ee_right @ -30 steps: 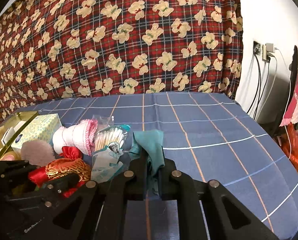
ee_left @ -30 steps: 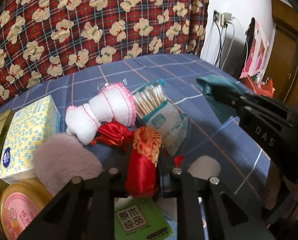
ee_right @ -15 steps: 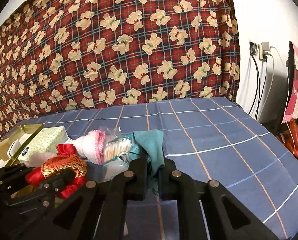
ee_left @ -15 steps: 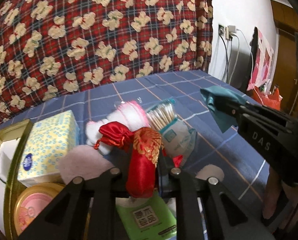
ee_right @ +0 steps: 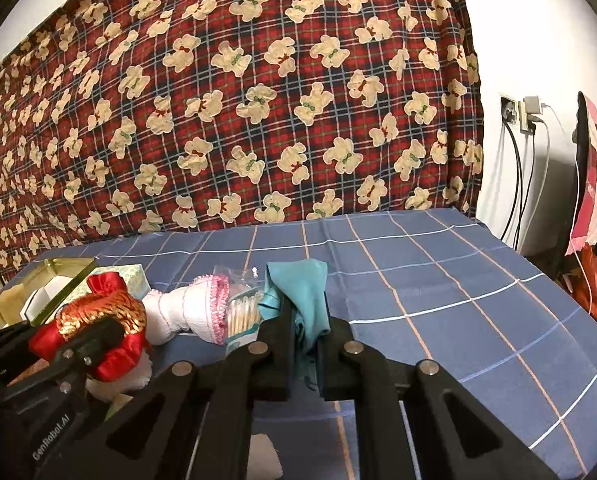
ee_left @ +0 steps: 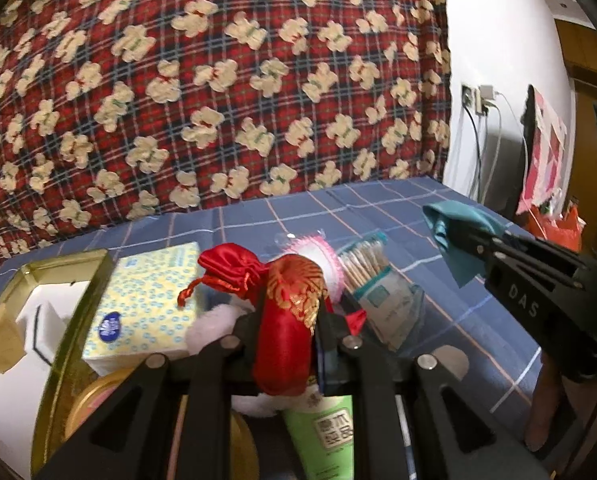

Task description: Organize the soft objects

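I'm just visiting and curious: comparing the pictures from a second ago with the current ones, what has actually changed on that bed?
The left gripper has lifted the red satin pouch up off the pile: the green packet and fluffy pad below it now show more. The grip itself did not change. The right gripper stayed almost still, shut on the teal cloth. The tissue box, cotton swabs and gold tin lie as before.

"DAS" in pale letters on the side of my right tongs (ee_left: 450, 236), at 3 o'clock in the left wrist view. "GenRobot.AI" runs along the body of my left tongs (ee_right: 110, 330), at 8 o'clock in the right wrist view. Green packet (ee_left: 332, 436) at 6 o'clock carries Chinese characters, two rows. Blue oval logo on the tissue pack (ee_left: 138, 304), too small to read.
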